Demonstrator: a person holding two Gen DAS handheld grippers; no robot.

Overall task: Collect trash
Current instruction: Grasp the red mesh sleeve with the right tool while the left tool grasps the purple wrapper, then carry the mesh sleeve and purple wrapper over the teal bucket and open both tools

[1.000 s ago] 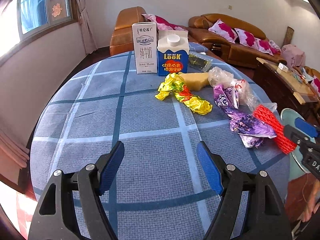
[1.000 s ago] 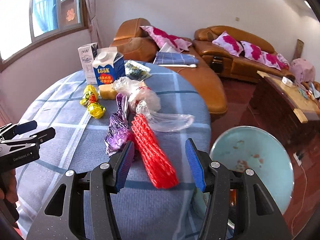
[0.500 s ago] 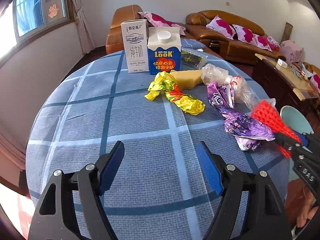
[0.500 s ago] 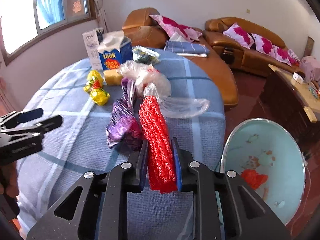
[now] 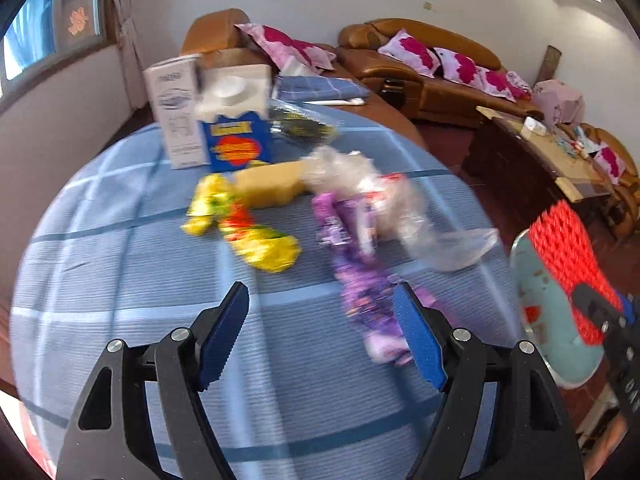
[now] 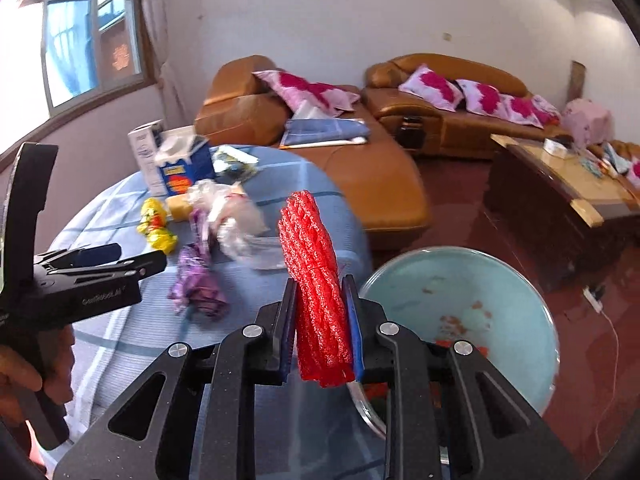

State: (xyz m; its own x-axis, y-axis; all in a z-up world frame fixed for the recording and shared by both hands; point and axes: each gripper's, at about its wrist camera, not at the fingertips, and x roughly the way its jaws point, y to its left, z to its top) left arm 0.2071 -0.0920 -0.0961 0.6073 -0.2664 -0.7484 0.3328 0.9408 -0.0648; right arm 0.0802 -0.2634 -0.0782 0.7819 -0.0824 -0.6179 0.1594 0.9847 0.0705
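My right gripper (image 6: 320,340) is shut on a red foam net sleeve (image 6: 312,272) and holds it lifted off the round blue checked table (image 6: 120,344), beside a light blue trash bin (image 6: 472,304). The sleeve also shows at the right of the left wrist view (image 5: 564,256). My left gripper (image 5: 320,336) is open and empty above the table, with a purple wrapper (image 5: 360,280) just beyond its right finger. A yellow wrapper (image 5: 248,224), a clear plastic bag (image 5: 380,200), a yellow sponge (image 5: 268,188), a blue carton (image 5: 236,136) and a white carton (image 5: 172,112) lie farther back.
The bin (image 5: 548,312) stands on the floor off the table's right edge with some scraps inside. Brown leather sofas (image 6: 440,120) with pink cushions stand behind the table. A dark wooden coffee table (image 6: 560,200) is at the right. A dark packet (image 5: 300,128) lies near the cartons.
My right gripper closed on the red net sleeve and lifted it off the table toward the bin. My left gripper moved forward and right, toward the purple wrapper.
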